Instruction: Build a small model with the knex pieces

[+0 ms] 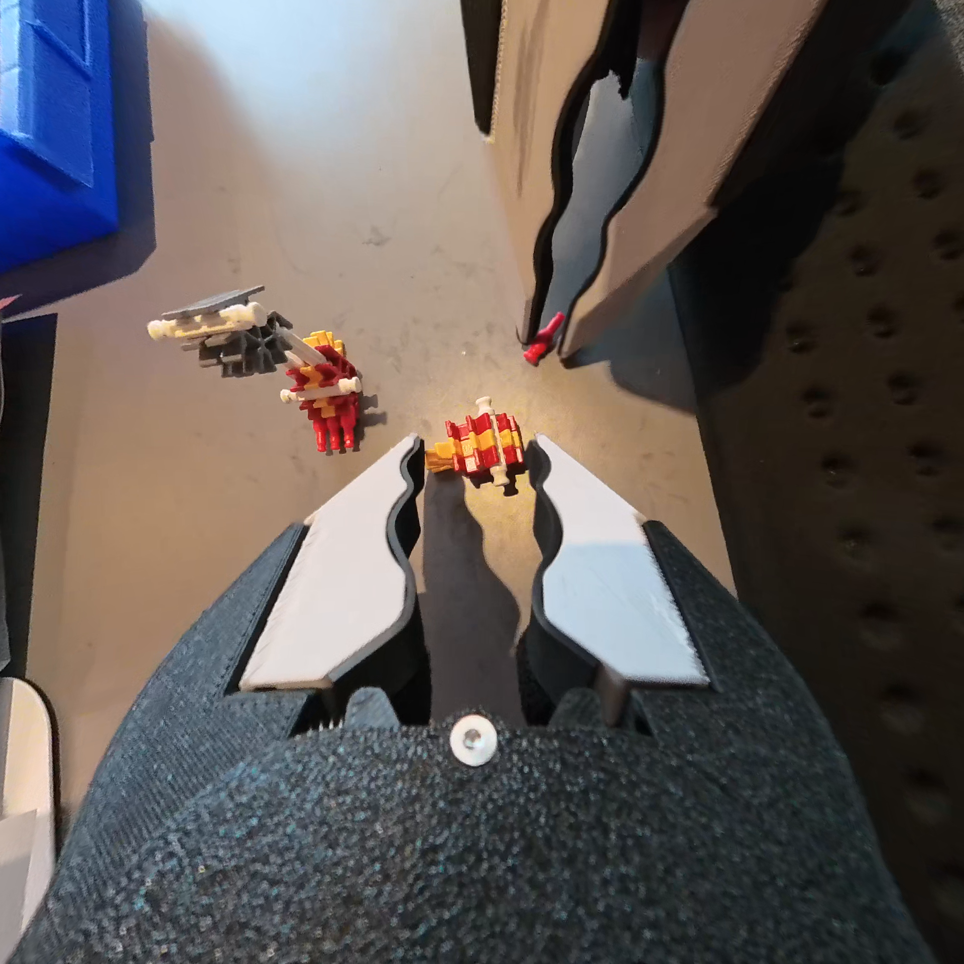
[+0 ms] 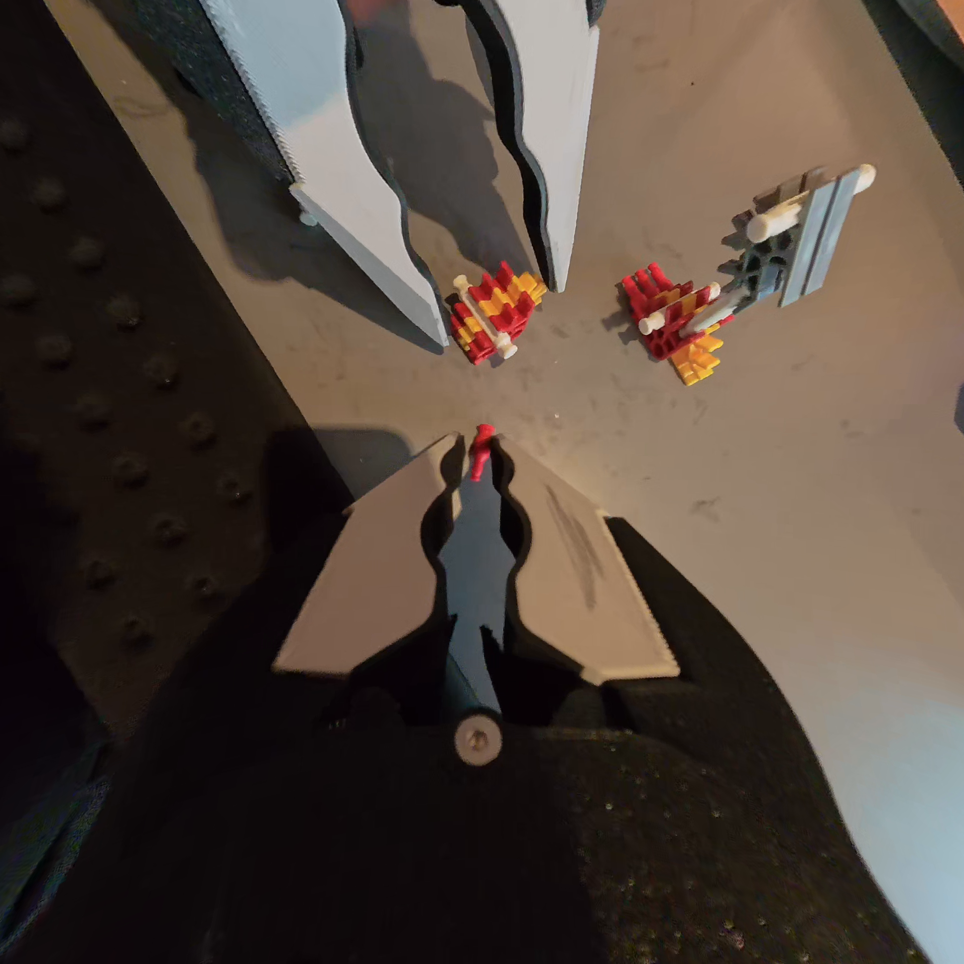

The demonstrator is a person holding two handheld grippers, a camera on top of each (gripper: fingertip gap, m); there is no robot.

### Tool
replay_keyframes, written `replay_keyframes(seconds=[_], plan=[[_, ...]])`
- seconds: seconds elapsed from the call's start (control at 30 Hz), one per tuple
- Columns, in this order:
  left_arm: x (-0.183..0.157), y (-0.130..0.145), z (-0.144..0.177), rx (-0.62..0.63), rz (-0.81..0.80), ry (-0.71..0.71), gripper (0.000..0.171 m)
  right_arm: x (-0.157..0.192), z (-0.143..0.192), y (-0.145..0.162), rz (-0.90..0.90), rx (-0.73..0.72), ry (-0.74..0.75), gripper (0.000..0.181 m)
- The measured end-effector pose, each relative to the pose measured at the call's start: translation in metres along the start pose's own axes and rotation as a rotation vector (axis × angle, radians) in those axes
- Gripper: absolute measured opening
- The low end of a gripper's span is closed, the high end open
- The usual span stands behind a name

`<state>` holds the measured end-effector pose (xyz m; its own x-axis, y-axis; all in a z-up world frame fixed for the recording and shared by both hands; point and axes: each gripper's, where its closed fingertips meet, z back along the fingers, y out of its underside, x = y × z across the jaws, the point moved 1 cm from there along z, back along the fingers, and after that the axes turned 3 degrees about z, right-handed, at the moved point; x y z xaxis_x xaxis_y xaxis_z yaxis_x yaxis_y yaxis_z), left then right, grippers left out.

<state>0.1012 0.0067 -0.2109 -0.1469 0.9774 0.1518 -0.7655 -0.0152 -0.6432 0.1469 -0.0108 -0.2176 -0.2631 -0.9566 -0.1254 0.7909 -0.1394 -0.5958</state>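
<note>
A small red and yellow block of toy connectors with a white rod [image 1: 482,447] lies on the tan table, just beyond and between the tips of my open left gripper [image 1: 474,443]. It also shows in the right wrist view [image 2: 493,313], with the left gripper [image 2: 498,313] astride it. My right gripper [image 2: 477,441] is shut on a small red rod [image 2: 481,451], held near the table; in the left wrist view the right gripper [image 1: 545,347] and red rod [image 1: 542,345] show at the upper right. A larger red, yellow, grey and white assembly [image 1: 292,360] lies to the left.
A blue bin [image 1: 57,130] stands at the far left. A black studded mat [image 1: 860,469] borders the table on the right; it also shows in the right wrist view [image 2: 104,417]. The larger assembly shows in the right wrist view [image 2: 740,281] too. A white object [image 1: 21,814] sits at the lower left. My right fingertips sit around 5 centimetres from my left ones.
</note>
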Motion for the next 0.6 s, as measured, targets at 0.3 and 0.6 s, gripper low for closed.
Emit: replay_keyframes(seconds=[0.3,0.6], plan=[[-0.001,0.003,0.005,0.013,0.027,-0.001,0.045,-0.006,-0.003,-0.004,-0.056,-0.034,-0.012,0.005],[0.0,0.003,0.008,0.0,-0.053,0.023,0.042,-0.009,-0.012,-0.017,-0.063,-0.047,-0.033,0.005]])
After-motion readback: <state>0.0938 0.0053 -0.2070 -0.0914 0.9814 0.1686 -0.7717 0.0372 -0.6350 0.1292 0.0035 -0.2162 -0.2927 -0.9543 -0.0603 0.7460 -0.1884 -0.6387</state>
